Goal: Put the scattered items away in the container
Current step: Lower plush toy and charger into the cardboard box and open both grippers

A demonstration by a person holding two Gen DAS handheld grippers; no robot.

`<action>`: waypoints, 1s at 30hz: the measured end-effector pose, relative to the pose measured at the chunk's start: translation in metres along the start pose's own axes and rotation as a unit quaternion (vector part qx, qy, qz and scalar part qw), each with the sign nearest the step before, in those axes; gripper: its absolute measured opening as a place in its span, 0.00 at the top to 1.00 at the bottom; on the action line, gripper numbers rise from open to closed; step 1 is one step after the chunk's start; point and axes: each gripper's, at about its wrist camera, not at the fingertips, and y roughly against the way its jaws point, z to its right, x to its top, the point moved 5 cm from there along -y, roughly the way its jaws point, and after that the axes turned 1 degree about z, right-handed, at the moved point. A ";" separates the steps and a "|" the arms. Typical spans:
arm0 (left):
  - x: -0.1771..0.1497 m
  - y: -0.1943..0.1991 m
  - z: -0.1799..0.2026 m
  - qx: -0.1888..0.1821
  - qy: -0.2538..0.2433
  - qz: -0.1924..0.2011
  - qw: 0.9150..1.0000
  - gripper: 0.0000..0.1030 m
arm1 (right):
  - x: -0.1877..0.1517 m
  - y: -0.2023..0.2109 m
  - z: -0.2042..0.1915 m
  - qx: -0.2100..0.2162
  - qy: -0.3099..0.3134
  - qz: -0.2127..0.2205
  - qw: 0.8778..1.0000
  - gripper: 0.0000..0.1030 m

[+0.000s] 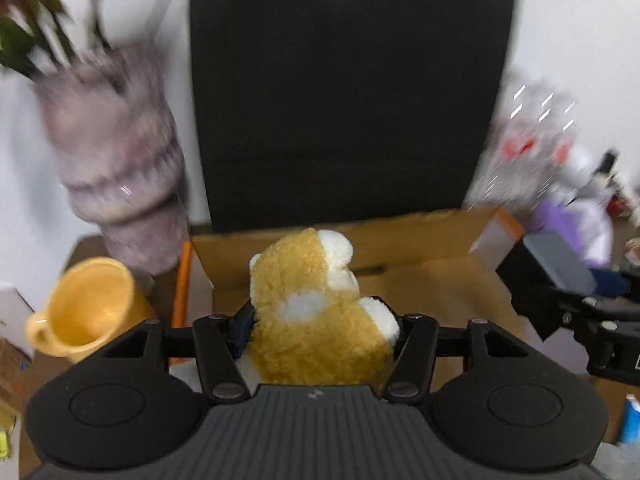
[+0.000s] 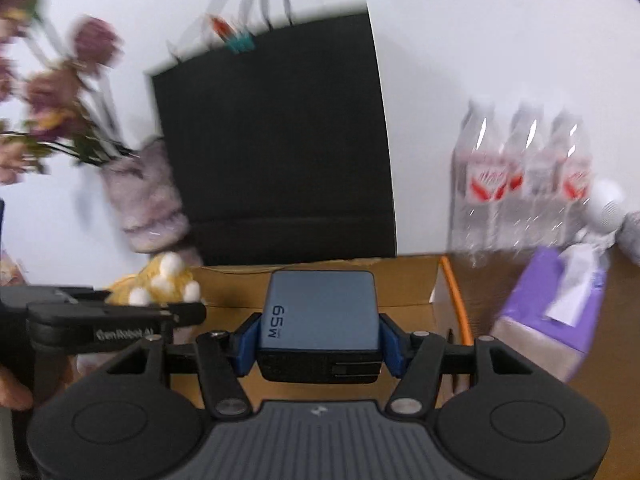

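My left tongs (image 1: 320,320) grip the fluffy yellow-and-white plush toy (image 1: 316,320); my right tongs (image 2: 320,340) clamp the blue-grey 65W charger block (image 2: 320,312). Both hang above the open brown cardboard box (image 1: 420,236), directly ahead and below.

My left gripper (image 1: 320,328) and right gripper (image 2: 318,340) are matte black, each with a ribbed grey body, two round side discs, silver pivot screws and blue finger pads (image 2: 249,344), the left one lettered GenRobot.AI
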 end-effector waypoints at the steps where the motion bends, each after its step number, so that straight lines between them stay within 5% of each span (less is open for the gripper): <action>1: 0.001 -0.016 0.000 0.000 -0.006 -0.019 1.000 0.44 | 0.002 -0.018 0.001 -0.005 0.003 -0.017 1.000 0.43; 4: 0.002 -0.049 0.001 0.011 -0.022 -0.043 0.999 0.44 | 0.005 -0.068 0.007 -0.014 0.007 -0.060 0.998 0.43; 11: -0.004 -0.089 0.003 0.007 -0.016 -0.085 0.996 0.41 | 0.000 -0.107 0.009 -0.026 0.009 -0.111 0.993 0.43; 14: -0.002 -0.088 -0.002 0.018 -0.016 -0.085 0.996 0.25 | -0.003 -0.124 0.010 -0.032 0.010 -0.133 0.991 0.42; 18: -0.005 -0.084 -0.004 0.028 -0.030 -0.109 0.993 0.22 | -0.005 -0.143 0.010 -0.039 0.011 -0.160 0.986 0.39; 25: -0.005 -0.037 -0.004 0.050 -0.020 -0.093 0.994 0.01 | -0.008 -0.106 0.008 -0.046 0.011 -0.185 0.982 0.20; 30: -0.017 -0.004 -0.002 0.048 -0.004 -0.113 0.992 0.01 | -0.009 -0.079 0.007 -0.052 0.010 -0.203 0.978 0.17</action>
